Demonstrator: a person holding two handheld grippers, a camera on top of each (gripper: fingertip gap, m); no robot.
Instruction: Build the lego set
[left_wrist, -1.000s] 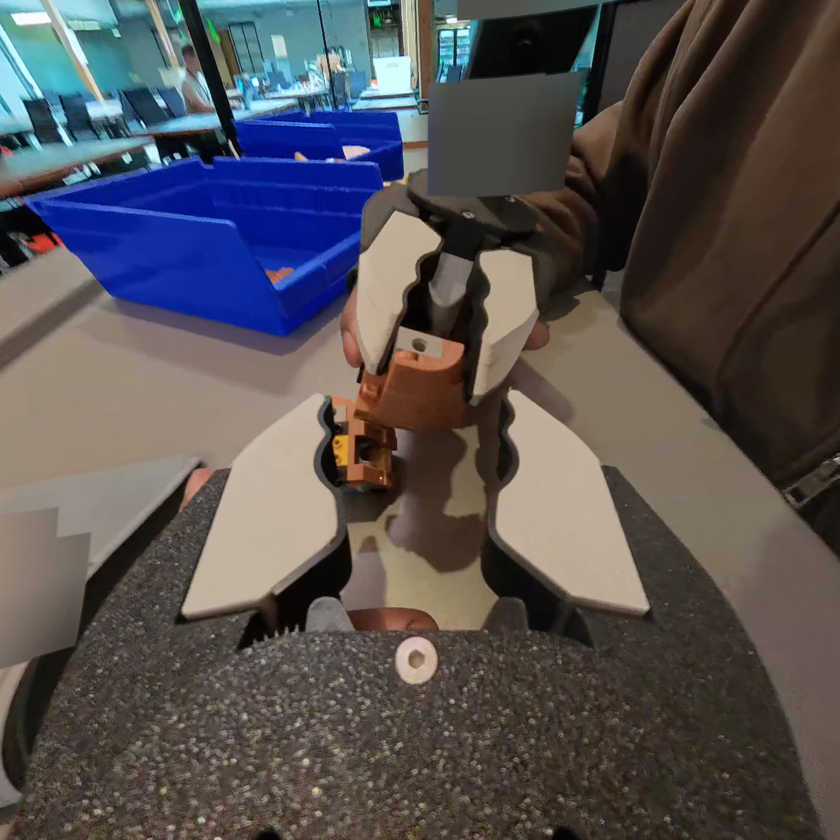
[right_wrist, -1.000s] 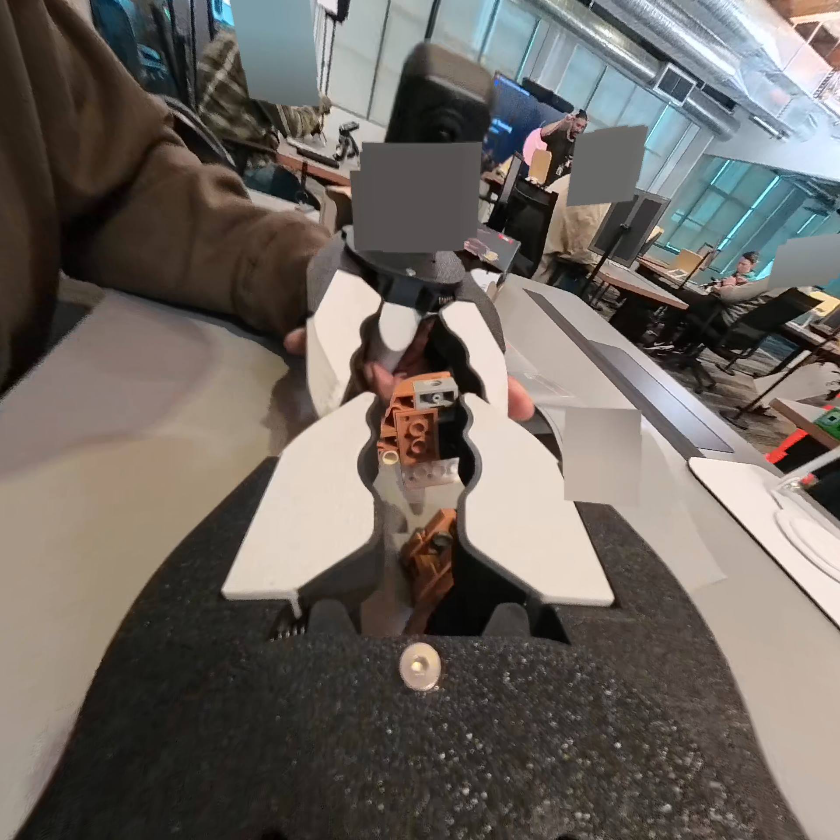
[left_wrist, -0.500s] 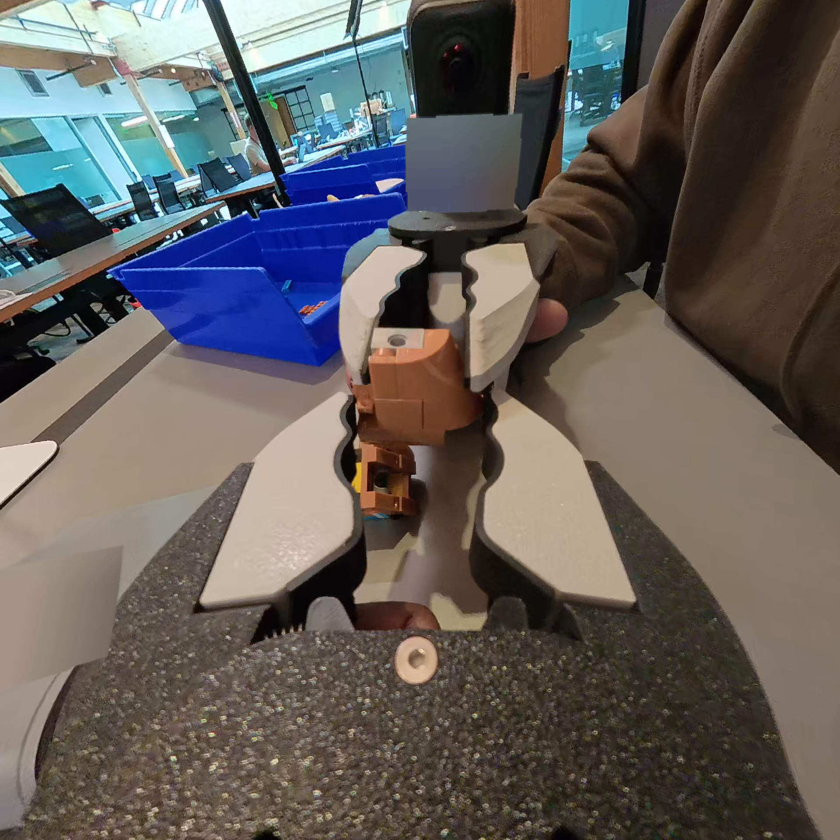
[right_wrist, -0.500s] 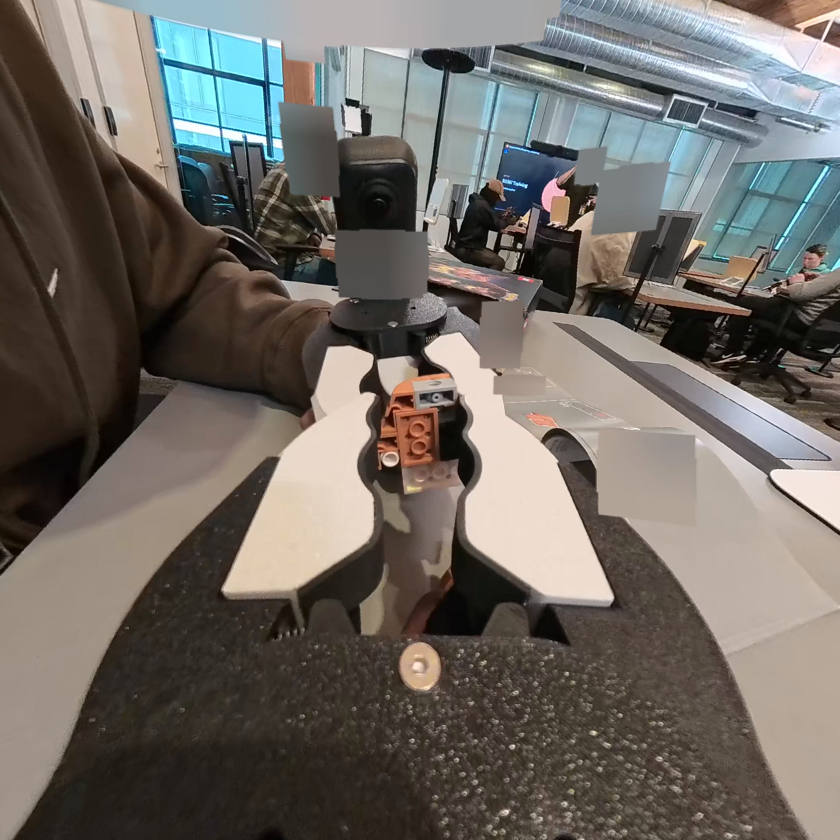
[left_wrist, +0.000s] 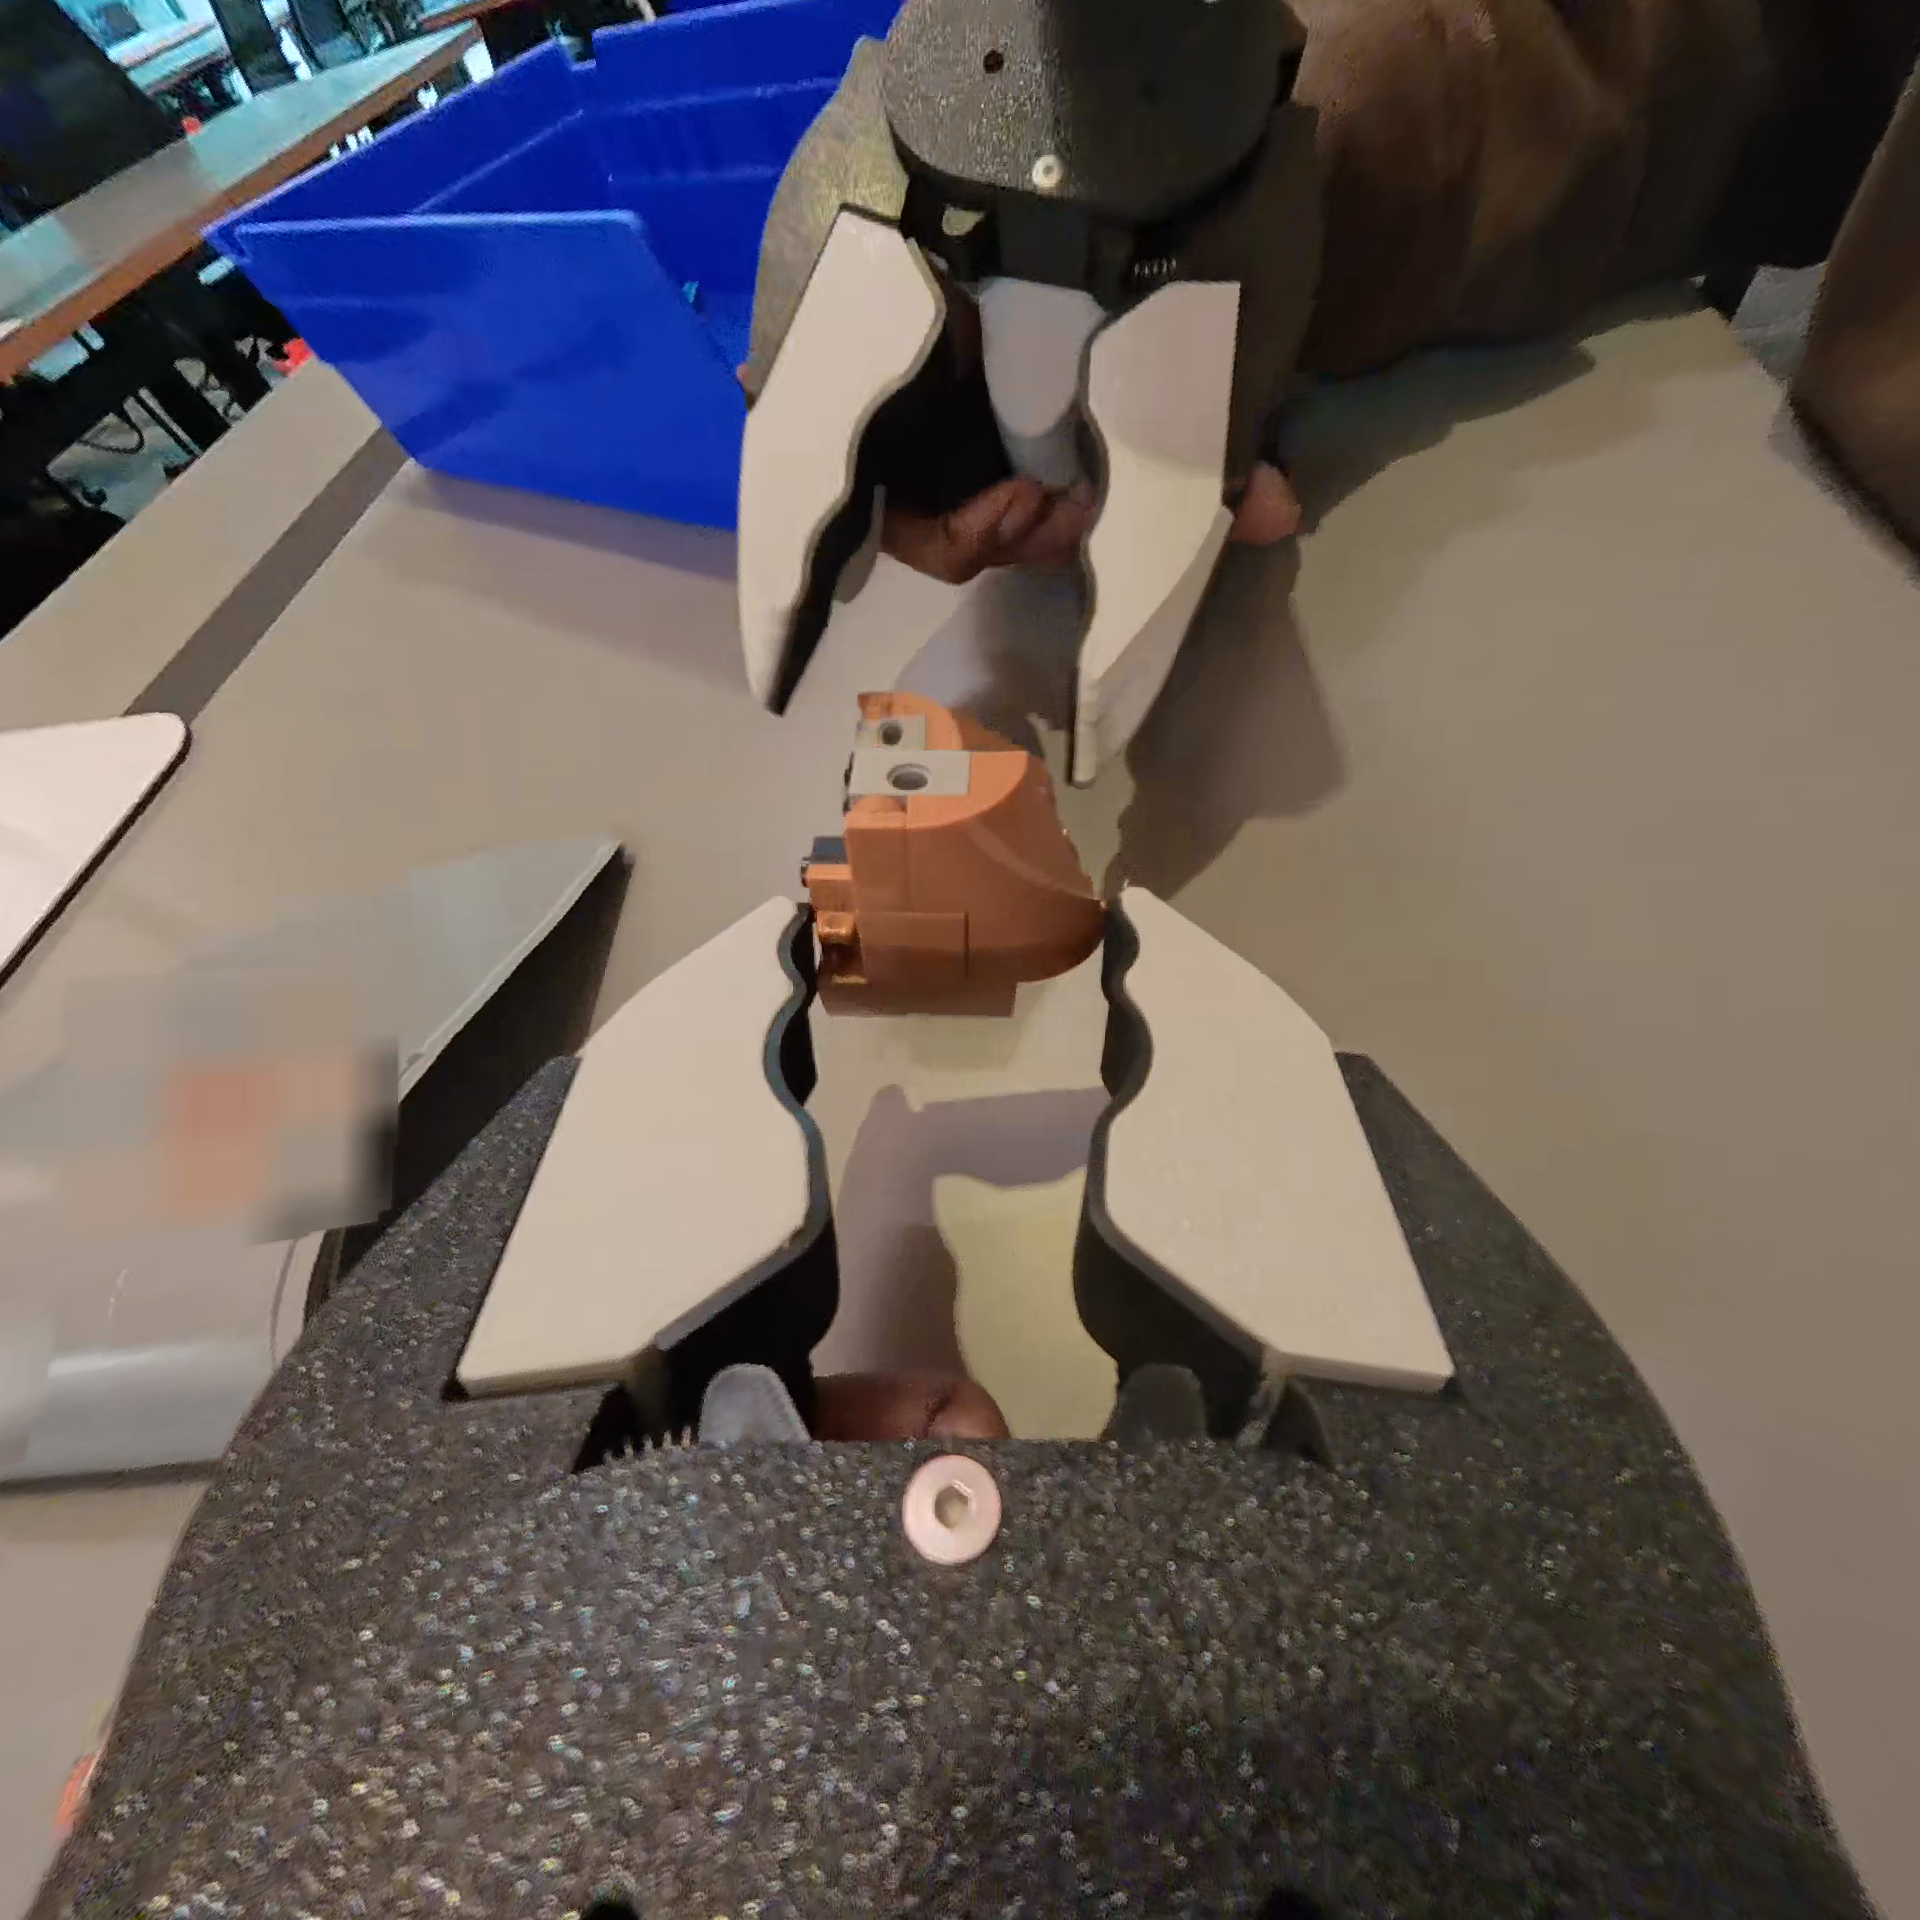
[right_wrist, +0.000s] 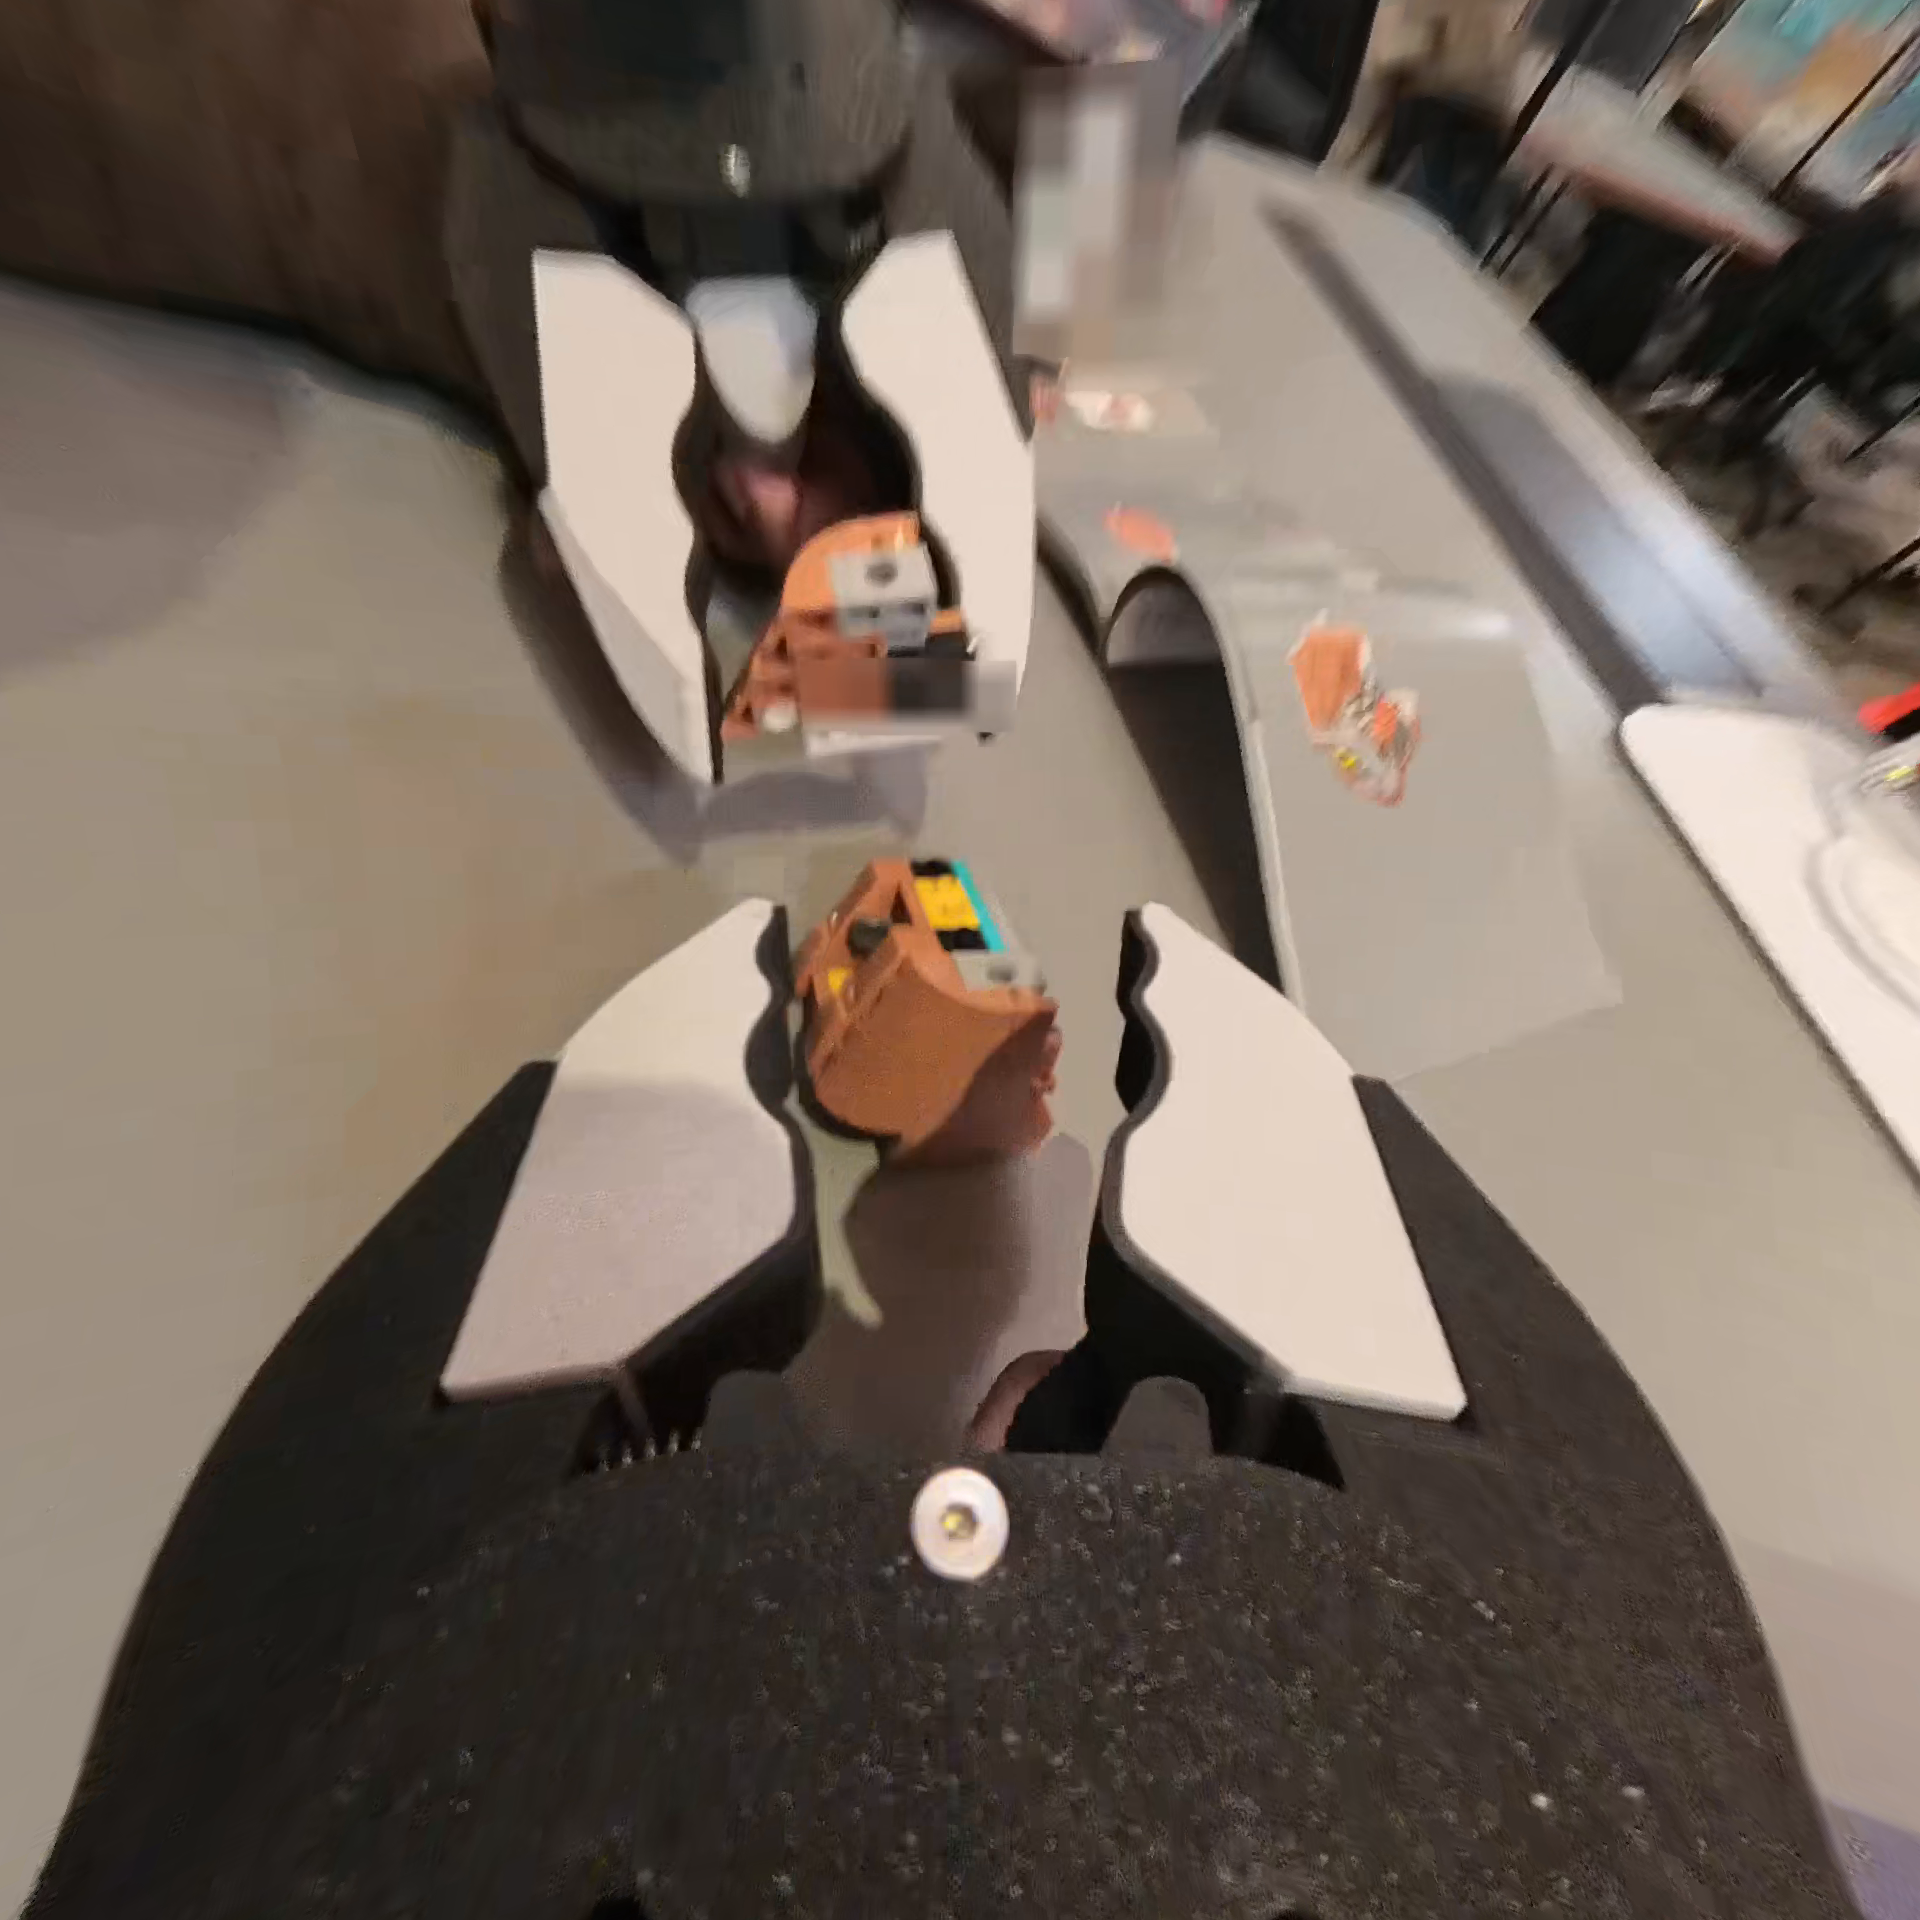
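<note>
Released, brown lego assembly (left_wrist: 951, 883) now rests on table (left_wrist: 1507, 831).

Each gripper (left_wrist: 951, 914) has 2 pale grey wavy-edged fingers (left_wrist: 665, 1132) on a speckled black body. A silver screw (left_wrist: 951, 1509) sits centrally. The person wears a brown sleeve (left_wrist: 1475, 177).

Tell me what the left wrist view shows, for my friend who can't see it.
A brown lego chunk sits on the grey table at the left gripper's open fingertips. The right gripper, also open, points down beyond it, near a blue bin.
</note>
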